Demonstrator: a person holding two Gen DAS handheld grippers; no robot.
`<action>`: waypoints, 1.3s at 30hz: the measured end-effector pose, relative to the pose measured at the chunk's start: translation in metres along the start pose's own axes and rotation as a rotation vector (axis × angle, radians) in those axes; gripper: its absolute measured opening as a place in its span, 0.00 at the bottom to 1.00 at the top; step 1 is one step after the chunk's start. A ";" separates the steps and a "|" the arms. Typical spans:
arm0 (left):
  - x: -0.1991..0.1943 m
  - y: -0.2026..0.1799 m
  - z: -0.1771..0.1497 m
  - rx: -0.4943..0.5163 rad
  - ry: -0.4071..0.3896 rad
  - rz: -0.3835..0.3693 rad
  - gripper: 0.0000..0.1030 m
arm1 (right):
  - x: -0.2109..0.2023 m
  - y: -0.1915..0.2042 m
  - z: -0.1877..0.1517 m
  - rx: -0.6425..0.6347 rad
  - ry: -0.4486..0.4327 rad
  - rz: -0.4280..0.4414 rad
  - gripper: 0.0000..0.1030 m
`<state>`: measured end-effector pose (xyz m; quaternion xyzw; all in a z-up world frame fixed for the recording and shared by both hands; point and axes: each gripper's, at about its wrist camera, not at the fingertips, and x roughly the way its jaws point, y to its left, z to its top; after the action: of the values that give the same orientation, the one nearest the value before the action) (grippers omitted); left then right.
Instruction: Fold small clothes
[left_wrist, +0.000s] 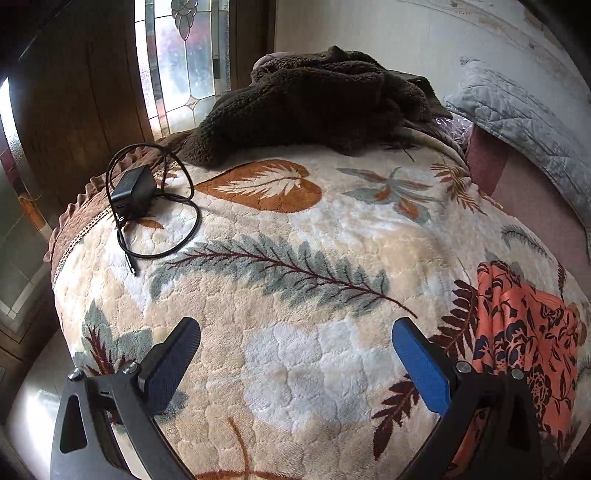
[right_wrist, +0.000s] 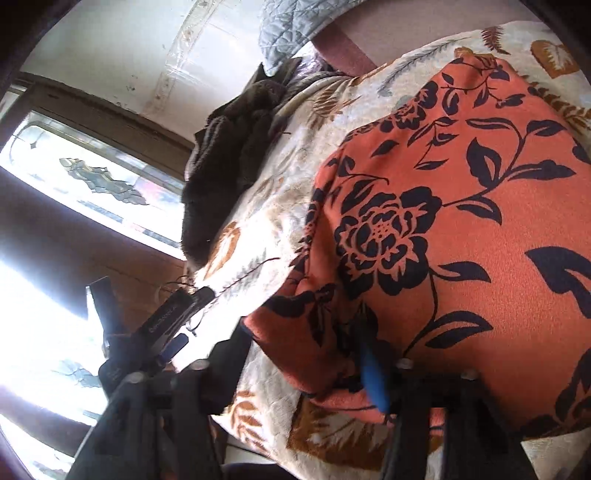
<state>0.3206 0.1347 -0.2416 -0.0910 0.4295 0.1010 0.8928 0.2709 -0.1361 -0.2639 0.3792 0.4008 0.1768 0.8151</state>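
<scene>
An orange garment with a black flower print (right_wrist: 461, 221) lies on the leaf-patterned blanket (left_wrist: 295, 288); its edge shows at the right of the left wrist view (left_wrist: 524, 332). My left gripper (left_wrist: 295, 343) is open and empty above the blanket, left of the garment. My right gripper (right_wrist: 299, 347) is open, tilted, with its jaws either side of the garment's near corner fold; the blue finger (right_wrist: 373, 380) lies against the cloth and the black finger (right_wrist: 229, 362) is over the blanket. The left gripper also shows in the right wrist view (right_wrist: 177, 317).
A black charger with its coiled cable (left_wrist: 136, 195) lies at the blanket's left edge. A brown fleece heap (left_wrist: 314, 99) sits at the back. A grey quilted pillow (left_wrist: 517, 122) is at the right. A window (left_wrist: 181, 62) and wooden frame stand behind.
</scene>
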 end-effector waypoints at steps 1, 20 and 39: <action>-0.005 -0.005 0.000 0.013 -0.019 -0.029 1.00 | -0.010 0.001 -0.001 -0.014 -0.015 0.014 0.69; 0.003 -0.113 -0.060 0.494 0.021 0.003 1.00 | -0.091 -0.080 -0.012 -0.019 -0.153 -0.287 0.38; 0.004 -0.118 -0.063 0.520 -0.005 0.012 1.00 | -0.025 -0.087 0.083 -0.056 -0.092 -0.367 0.41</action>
<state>0.3061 0.0055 -0.2746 0.1445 0.4394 -0.0071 0.8866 0.3200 -0.2471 -0.2844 0.2847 0.4205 0.0189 0.8613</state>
